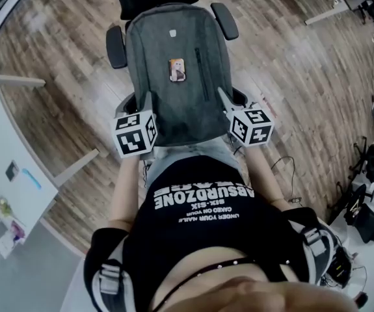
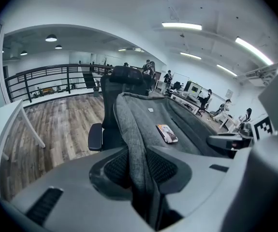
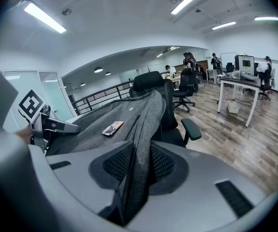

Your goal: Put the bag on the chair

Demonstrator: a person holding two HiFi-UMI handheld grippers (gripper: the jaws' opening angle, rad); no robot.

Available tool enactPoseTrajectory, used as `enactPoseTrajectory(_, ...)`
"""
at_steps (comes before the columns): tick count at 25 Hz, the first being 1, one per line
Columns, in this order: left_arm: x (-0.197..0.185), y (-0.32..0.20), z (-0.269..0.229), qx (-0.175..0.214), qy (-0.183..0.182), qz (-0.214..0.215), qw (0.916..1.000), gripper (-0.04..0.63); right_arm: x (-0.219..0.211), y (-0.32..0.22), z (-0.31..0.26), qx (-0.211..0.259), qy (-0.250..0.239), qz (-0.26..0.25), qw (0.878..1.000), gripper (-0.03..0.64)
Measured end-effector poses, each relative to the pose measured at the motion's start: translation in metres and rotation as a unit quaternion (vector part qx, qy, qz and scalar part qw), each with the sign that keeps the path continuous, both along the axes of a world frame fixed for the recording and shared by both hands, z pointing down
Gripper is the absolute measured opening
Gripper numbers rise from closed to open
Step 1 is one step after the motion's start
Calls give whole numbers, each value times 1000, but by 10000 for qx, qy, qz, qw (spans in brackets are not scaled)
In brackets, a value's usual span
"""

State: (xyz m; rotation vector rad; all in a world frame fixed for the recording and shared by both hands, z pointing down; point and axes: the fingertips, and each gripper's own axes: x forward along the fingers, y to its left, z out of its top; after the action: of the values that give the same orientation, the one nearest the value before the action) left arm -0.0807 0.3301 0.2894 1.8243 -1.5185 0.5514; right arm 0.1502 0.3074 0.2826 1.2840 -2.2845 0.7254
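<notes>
A grey backpack (image 1: 177, 77) with a small picture tag lies flat over the seat of a black office chair (image 1: 116, 46), its top toward the backrest. My left gripper (image 1: 147, 106) is shut on the bag's left edge near its bottom, and the fabric fold (image 2: 138, 170) is pinched between the textured pads. My right gripper (image 1: 224, 99) is shut on the bag's right edge, with the grey fabric (image 3: 138, 170) clamped between its pads. In both gripper views the bag (image 2: 172, 117) stretches away toward the chair's headrest (image 3: 148, 81).
Wooden floor surrounds the chair. A white table (image 1: 8, 168) stands at the left, with a white frame leg (image 1: 76, 166) reaching toward the chair. Cables and dark equipment (image 1: 362, 213) lie at the right. Desks, chairs and people fill the far room (image 3: 240, 76).
</notes>
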Motion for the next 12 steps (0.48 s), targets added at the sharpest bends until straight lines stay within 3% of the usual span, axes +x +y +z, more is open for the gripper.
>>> enactPoseTrajectory(12, 9, -86, 15, -332, -48, -367, 9988, 103, 8, -102, 15, -272, -66, -295, 9992, 95)
